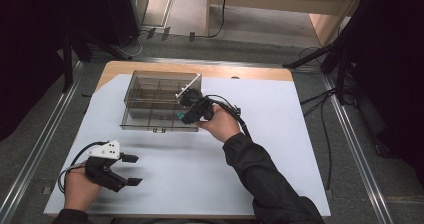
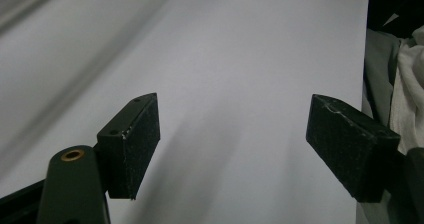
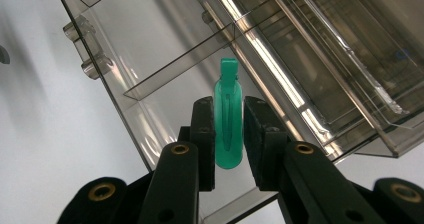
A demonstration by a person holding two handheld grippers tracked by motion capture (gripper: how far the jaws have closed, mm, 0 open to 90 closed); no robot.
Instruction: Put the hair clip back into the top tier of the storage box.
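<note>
No text, label, brand, number or sign can be read anywhere in these views.

A white sheet (image 1: pixel 280 134) covers the wooden tabletop (image 1: pixel 240 72) (bare along its far edge); black cables (image 1: pixel 325 129) trail across the grey floor (image 1: pixel 360 149).
</note>
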